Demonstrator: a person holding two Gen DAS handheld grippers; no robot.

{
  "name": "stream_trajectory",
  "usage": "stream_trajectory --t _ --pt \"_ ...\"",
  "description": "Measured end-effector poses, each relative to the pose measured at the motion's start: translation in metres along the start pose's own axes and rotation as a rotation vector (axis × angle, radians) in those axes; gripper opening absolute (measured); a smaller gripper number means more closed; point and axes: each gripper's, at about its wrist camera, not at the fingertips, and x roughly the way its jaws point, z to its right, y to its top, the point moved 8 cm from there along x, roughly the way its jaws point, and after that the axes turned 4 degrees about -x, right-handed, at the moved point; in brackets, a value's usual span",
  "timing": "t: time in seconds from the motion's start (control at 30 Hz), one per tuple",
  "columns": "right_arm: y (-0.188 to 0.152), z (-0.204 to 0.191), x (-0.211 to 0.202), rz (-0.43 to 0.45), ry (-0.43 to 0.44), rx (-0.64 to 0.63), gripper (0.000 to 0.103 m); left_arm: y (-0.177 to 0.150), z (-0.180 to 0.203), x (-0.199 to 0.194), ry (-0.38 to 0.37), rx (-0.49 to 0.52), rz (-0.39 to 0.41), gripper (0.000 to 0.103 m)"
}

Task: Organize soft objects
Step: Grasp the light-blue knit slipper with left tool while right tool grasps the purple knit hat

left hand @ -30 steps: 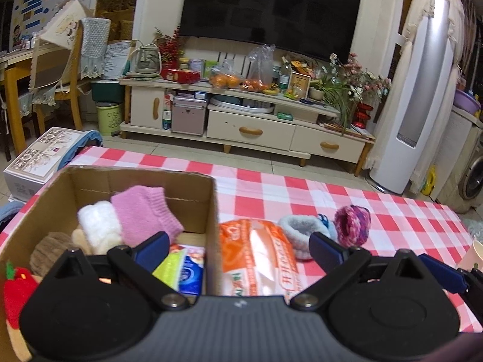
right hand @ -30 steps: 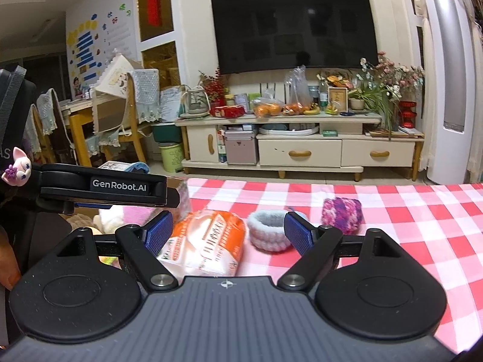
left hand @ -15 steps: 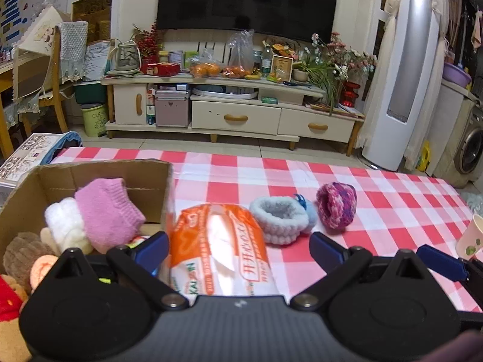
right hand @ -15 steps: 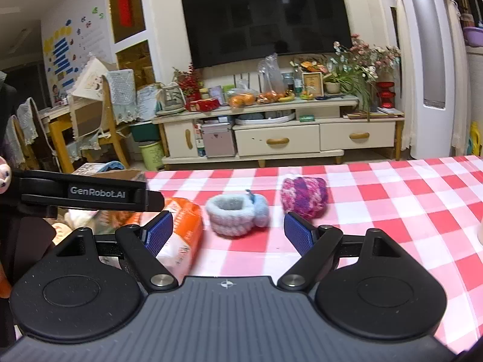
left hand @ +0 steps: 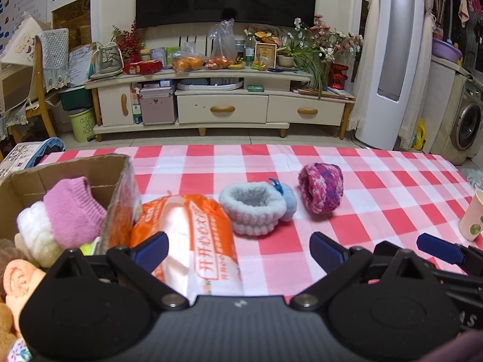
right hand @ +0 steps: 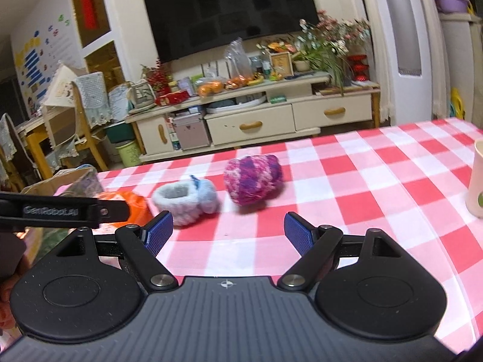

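A cardboard box point(left hand: 30, 178) at the left holds several soft items, among them a pink knit piece point(left hand: 72, 211) and a white fluffy one point(left hand: 33, 226). An orange packet point(left hand: 193, 235) lies beside the box. A light blue knit cup point(left hand: 253, 208) and a pink-purple knit ball point(left hand: 321, 191) sit on the checked cloth. My left gripper point(left hand: 238, 249) is open and empty, over the packet's right side. My right gripper point(right hand: 228, 229) is open and empty, short of the blue cup point(right hand: 184, 199) and the knit ball point(right hand: 253, 178).
A paper cup point(left hand: 474, 217) stands at the table's right edge; it also shows in the right wrist view point(right hand: 477, 178). The red-and-white checked tablecloth point(left hand: 377, 181) covers the table. A TV cabinet point(left hand: 223, 102) and chair stand beyond the far edge.
Both grippers have moved to the right along the table, away from the box. The knit ball and blue cup now sit nearer the middle of both views. Both stay open.
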Motion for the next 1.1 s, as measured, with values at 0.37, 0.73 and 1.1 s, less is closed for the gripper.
stream_trajectory --t 0.37,0.73,1.1 --pt "-0.008 0.033 0.032 -0.051 -0.002 0.146 0.101 0.001 0.025 0.014 -0.031 0.057 0.040 0.099" --pt "0.013 0.028 0.064 -0.004 0.114 0.119 0.103 0.000 0.036 0.043 0.026 0.128 0.035 0.099" --pt "0.034 0.021 0.107 -0.043 0.147 0.064 0.103 0.009 0.038 0.073 0.062 0.127 0.017 0.099"
